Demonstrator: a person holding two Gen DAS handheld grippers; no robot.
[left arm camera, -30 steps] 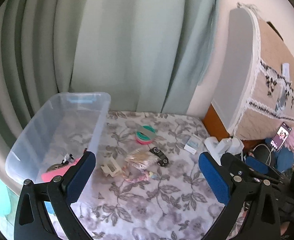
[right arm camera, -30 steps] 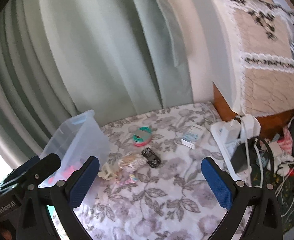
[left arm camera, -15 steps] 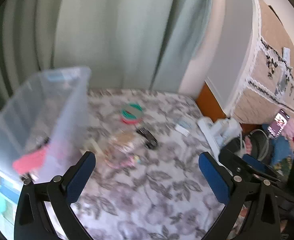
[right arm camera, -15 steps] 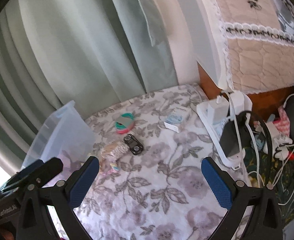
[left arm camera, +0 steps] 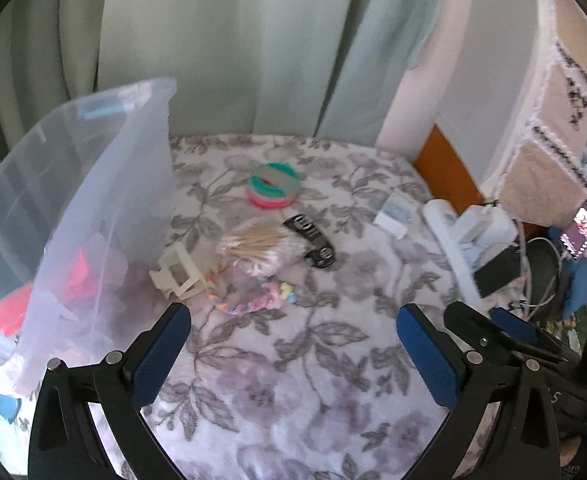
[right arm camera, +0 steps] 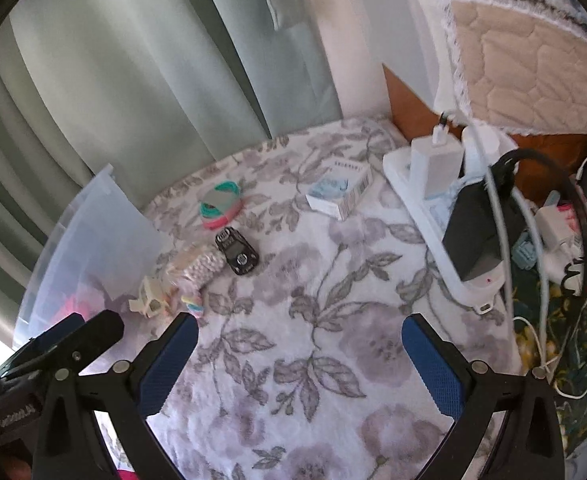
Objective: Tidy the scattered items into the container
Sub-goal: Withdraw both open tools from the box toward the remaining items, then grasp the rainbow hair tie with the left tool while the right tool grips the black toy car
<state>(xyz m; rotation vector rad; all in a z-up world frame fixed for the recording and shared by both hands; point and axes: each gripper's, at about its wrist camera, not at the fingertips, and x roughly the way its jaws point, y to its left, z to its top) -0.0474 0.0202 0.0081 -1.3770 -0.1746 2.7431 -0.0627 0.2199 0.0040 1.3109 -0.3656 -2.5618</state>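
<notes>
- We hold the left tongs [left arm camera: 293,350] and right tongs [right arm camera: 299,356] spread, empty, above the bed [left arm camera: 293,360].
- The clear bin [left arm camera: 105,200] at the bed's left edge holds pink items [left arm camera: 81,276]; hair clip [left arm camera: 177,272], cotton swabs [left arm camera: 261,246] lie beside it.

I am working in a bedroom at home: a floral bedspread [left arm camera: 293,360] is lying under my fingers [left arm camera: 161,356], pale green curtains [left arm camera: 221,40] are hanging right behind it, and a quilted, lace-trimmed headboard cover [right arm camera: 533,60] is rising at the right. A power strip [right arm camera: 433,208] with chargers, tangled cables [right arm camera: 553,280] and a lit phone [left arm camera: 583,232] are sitting beside the bed.
</notes>
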